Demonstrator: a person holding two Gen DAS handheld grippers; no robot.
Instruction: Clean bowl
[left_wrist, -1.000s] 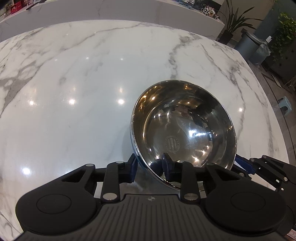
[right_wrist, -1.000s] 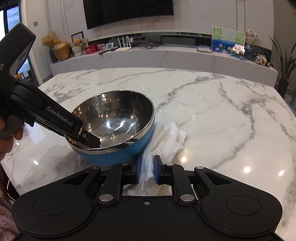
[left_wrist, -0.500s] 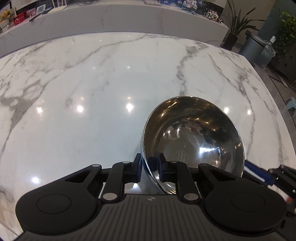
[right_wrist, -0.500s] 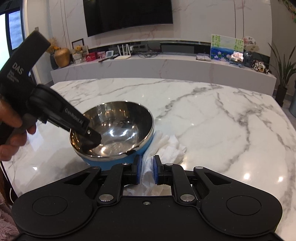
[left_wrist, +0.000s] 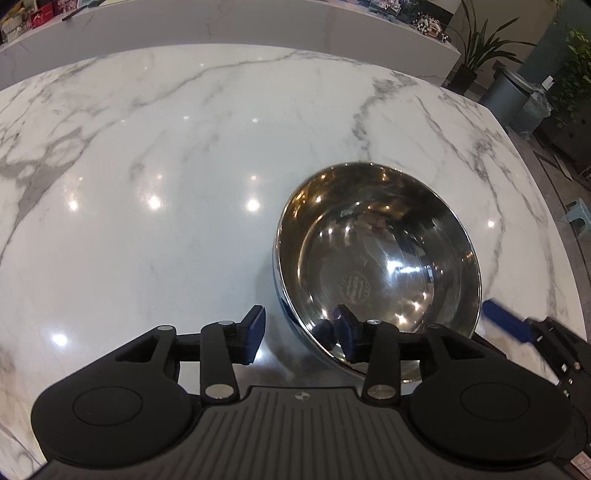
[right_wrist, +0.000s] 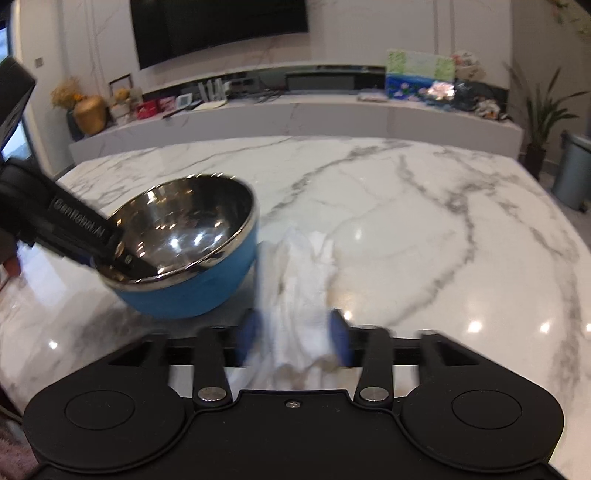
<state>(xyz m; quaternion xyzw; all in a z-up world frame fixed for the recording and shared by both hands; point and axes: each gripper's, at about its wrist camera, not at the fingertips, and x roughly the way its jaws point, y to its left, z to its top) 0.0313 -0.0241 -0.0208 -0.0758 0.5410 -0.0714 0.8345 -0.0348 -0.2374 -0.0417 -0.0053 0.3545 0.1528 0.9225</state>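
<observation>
Bowl (left_wrist: 376, 266), steel inside and blue outside, sits on the marble surface (left_wrist: 166, 206), its near rim between the opening fingers of the left gripper (left_wrist: 299, 332), while beside it the right gripper (right_wrist: 293, 334) opens around a white cloth (right_wrist: 299, 280), apparently releasing both.

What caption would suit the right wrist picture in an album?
Right gripper opening around a white cloth beside a tilted blue steel bowl.

Blue-outside steel bowl (right_wrist: 192, 291), white cloth (right_wrist: 295, 280), grey-veined white marble table (right_wrist: 443, 206)
</observation>
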